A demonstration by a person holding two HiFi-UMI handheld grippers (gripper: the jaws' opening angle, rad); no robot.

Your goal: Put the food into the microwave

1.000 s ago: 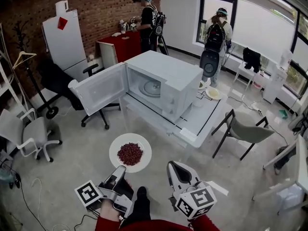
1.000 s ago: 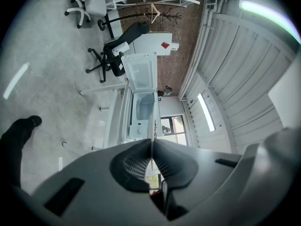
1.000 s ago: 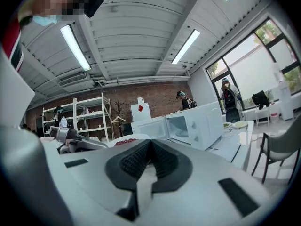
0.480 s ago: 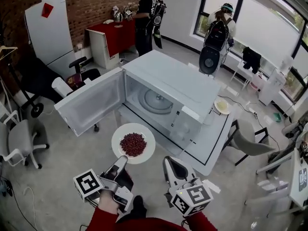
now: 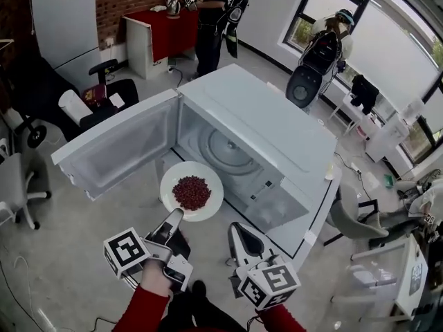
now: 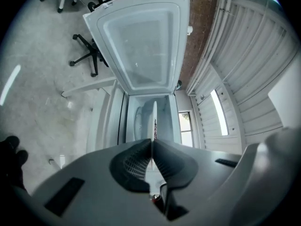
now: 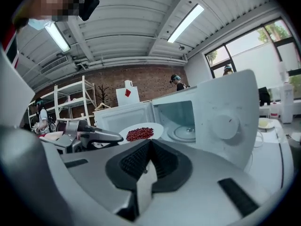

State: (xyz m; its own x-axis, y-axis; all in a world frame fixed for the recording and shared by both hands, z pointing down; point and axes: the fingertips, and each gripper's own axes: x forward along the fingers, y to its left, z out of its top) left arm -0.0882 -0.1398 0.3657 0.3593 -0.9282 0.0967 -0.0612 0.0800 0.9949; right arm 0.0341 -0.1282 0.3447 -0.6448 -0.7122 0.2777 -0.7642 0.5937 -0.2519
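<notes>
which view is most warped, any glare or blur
Left gripper view: strongest fisheye, black corners, microwave looks turned on end. Right gripper view: ceiling lights blown out, black rim too. Head view: milder bending at the edges, plate sharp.
</notes>
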